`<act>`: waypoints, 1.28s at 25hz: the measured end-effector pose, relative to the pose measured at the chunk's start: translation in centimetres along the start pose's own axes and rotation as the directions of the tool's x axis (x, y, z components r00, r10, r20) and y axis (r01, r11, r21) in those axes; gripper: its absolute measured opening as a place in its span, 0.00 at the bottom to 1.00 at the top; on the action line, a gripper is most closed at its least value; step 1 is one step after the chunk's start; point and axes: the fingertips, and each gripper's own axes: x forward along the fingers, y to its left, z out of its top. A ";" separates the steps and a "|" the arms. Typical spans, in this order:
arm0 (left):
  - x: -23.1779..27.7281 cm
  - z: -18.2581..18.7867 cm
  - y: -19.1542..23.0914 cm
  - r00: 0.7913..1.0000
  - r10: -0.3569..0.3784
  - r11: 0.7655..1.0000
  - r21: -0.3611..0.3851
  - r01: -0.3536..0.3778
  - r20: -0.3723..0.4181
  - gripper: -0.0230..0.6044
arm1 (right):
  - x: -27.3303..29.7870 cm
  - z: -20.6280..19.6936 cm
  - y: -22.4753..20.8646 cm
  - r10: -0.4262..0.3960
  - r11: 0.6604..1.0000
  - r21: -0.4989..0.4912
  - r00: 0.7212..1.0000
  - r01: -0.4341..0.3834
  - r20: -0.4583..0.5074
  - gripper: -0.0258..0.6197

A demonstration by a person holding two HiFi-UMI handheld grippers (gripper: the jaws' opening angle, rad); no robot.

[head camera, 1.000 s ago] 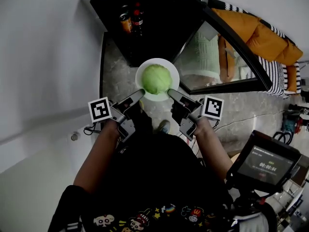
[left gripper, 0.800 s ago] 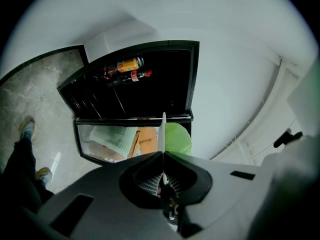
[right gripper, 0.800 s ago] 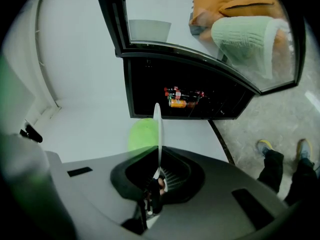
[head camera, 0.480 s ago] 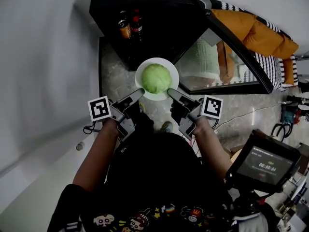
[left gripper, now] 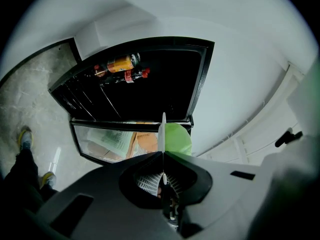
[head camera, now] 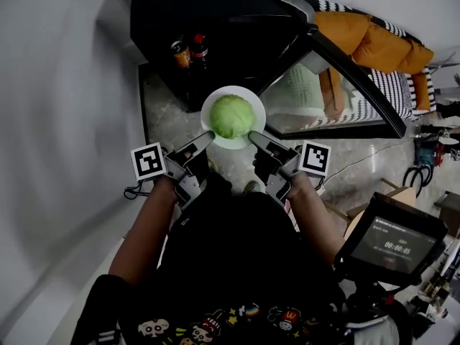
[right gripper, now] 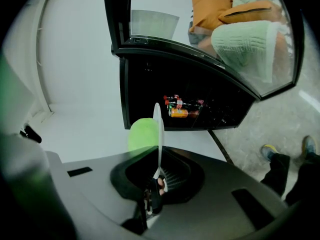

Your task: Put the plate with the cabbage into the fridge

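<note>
**Operator:** Report tool state.

**Technician:** Left gripper (head camera: pixel 206 137): jaws clamped on the lower-left rim of the plate (head camera: pixel 233 90). Right gripper (head camera: pixel 254 136): jaws clamped on the lower-right rim. Each gripper view shows the plate edge-on, rising straight up from between that gripper's closed jaws.

**Operator:** Location of the load?

**Technician:** The plate is at upper centre of the head view, held between the two grippers above the speckled floor (head camera: pixel 162 113). The cabbage (head camera: pixel 232 116), round and pale green, sits in the middle of the plate.

**Operator:** Position relative to the fridge?

**Technician:** The fridge (head camera: pixel 237 27) fills the top of the frame. Its interior is black and its glass door (head camera: pixel 338 92) is swung open toward the right. The plate's far rim overlaps the fridge's front edge in the picture; whether it has crossed the opening cannot be determined. A can (head camera: pixel 180 49) and a red-capped bottle (head camera: pixel 199 47) sit side by side inside the fridge, up and left of the plate.
</note>
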 end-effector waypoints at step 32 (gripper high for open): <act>-1.0 -0.1 -0.9 0.993 0.031 0.998 0.060 -0.037 0.112 0.05 | 1.1 -0.2 0.6 0.100 0.995 -0.018 0.990 -0.102 -0.096 0.07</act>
